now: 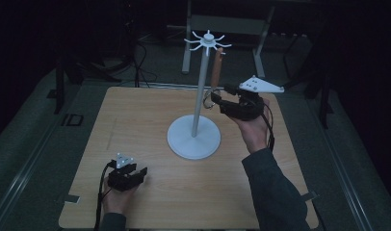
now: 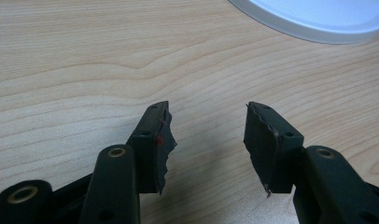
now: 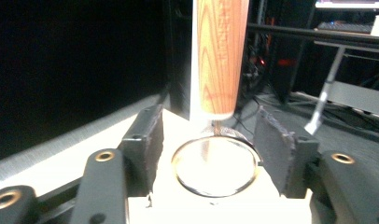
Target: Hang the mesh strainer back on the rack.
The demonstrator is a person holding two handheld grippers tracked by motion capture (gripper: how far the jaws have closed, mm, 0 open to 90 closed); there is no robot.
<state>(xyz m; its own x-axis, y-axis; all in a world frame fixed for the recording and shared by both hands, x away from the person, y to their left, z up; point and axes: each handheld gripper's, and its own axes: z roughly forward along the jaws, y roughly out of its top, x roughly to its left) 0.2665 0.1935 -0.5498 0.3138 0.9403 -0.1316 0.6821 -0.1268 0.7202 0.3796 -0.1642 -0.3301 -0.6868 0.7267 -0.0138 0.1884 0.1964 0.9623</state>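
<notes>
A utensil with a wooden handle [image 1: 216,67] and a round metal ring [image 1: 209,101] at its lower end hangs from the hooked top [image 1: 208,41] of a white stand [image 1: 199,96]. My right gripper [image 1: 216,102] is raised beside the pole, level with the ring. In the right gripper view the handle [image 3: 220,56] rises straight up and the ring [image 3: 215,165] lies between the jaws of the right gripper [image 3: 211,140], which is open with its pads clear of the ring. My left gripper [image 1: 144,172] rests low on the table, open and empty [image 2: 208,140].
The stand's round white base [image 1: 193,139] sits mid-table, and its edge [image 2: 318,18] shows ahead of the left jaws. The wooden tabletop [image 1: 136,120] ends at dark floor on all sides. Dark frames and cables stand beyond the far edge.
</notes>
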